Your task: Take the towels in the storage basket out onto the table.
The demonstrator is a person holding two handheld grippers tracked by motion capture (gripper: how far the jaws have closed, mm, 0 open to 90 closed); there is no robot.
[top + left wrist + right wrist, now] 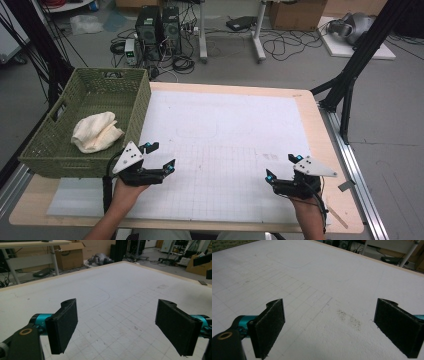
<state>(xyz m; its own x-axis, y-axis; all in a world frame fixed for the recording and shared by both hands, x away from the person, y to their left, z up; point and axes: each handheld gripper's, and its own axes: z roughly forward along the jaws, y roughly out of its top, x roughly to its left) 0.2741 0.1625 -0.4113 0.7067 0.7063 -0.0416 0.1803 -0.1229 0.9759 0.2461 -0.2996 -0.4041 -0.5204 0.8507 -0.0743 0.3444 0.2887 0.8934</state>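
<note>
My left gripper [161, 156] hovers over the white gridded mat [225, 145] near the table's front left, just right of the green basket [132, 107]. Its jaws stand wide apart with nothing between them; in the left gripper view the gripper [117, 327] frames bare mat. My right gripper [282, 166] sits low at the front right, open and empty as well. From the right gripper view the gripper [332, 327] frames bare mat [319, 277] with a dark smudge [348, 317]. A cream cloth [96, 131] lies crumpled inside the basket.
The green woven basket occupies the table's left side. Wooden table edge [320, 110] runs around the mat. Beyond the table are computer towers [157, 27], cables, a cardboard box [295, 15] and black frame legs [350, 75] on the floor.
</note>
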